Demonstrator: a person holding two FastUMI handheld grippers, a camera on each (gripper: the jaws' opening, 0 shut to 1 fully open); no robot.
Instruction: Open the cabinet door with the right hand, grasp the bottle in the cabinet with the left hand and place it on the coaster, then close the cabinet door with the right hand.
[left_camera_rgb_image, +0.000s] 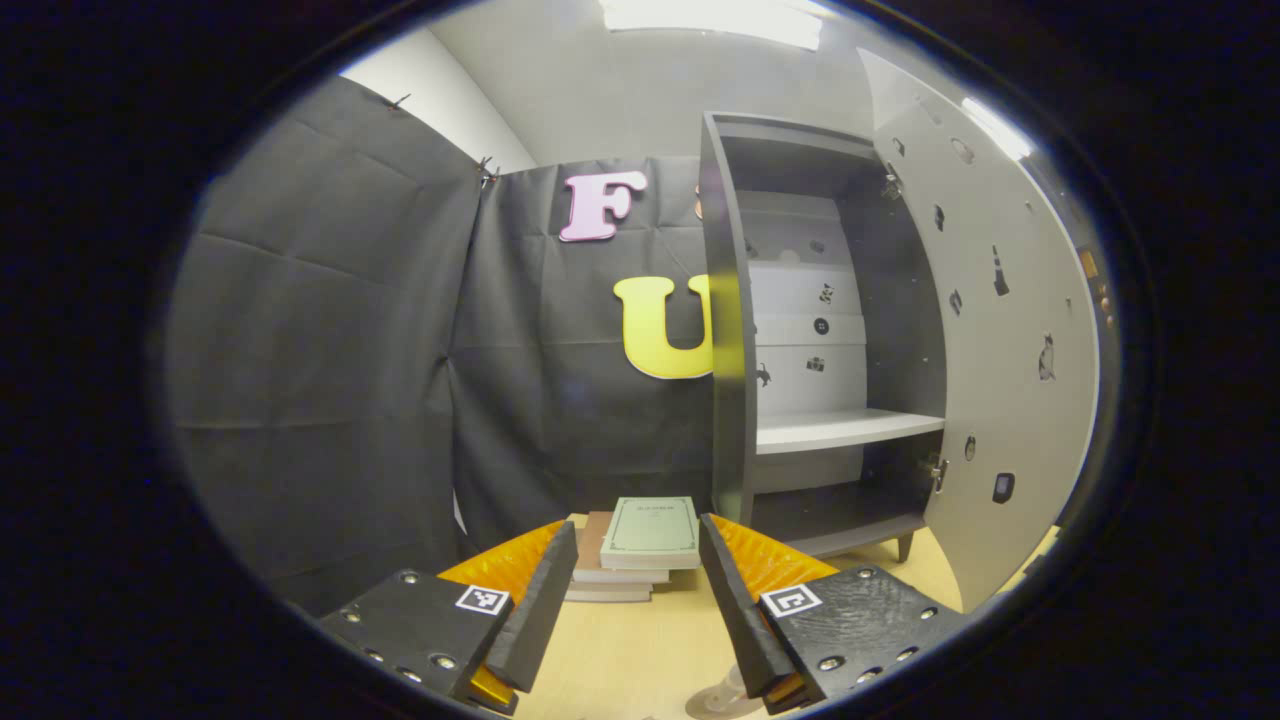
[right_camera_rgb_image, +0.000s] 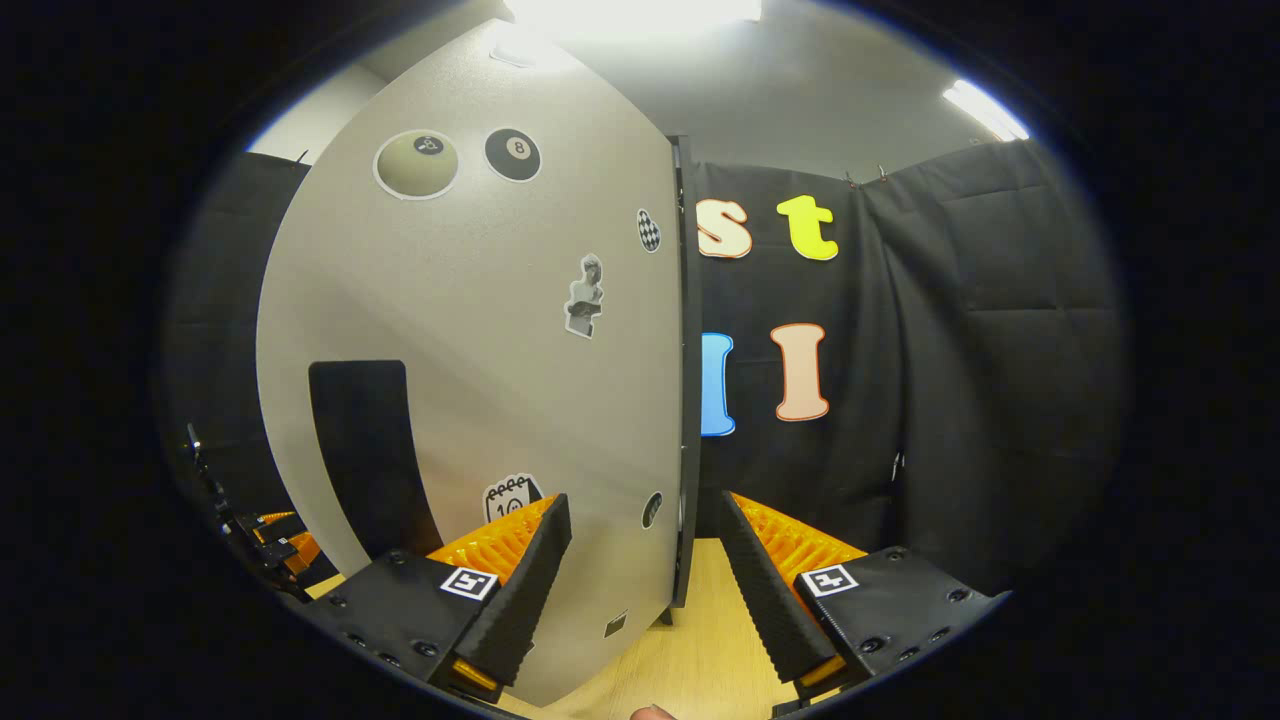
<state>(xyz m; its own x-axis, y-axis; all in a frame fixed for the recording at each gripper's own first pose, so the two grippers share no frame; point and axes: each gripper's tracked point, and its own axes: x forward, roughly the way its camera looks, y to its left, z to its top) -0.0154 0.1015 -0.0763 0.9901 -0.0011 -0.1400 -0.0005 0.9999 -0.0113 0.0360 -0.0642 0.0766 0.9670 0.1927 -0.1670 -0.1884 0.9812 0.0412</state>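
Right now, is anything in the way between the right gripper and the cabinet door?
Nothing visible is. In the right gripper view the open cabinet door stands close, straight ahead of the right gripper, whose fingers are spread apart. The door's free edge lines up with the gap between them.

Cabinet (left_camera_rgb_image: 735, 330): stands open, its shelf (left_camera_rgb_image: 845, 430) bare, with free room above and below it.
Door (left_camera_rgb_image: 985, 370): swung wide to the right of the opening, clear of it.
Stack of books (left_camera_rgb_image: 640, 550): lies on the table (left_camera_rgb_image: 640, 660) just left of the cabinet's foot, ahead of the left tongs (left_camera_rgb_image: 635, 600).
Door edge (right_camera_rgb_image: 682, 380): stands upright between the spread right tongs (right_camera_rgb_image: 645, 590), blocking straight passage.
Right of the door: open table up to the black cloth wall (right_camera_rgb_image: 950, 380).
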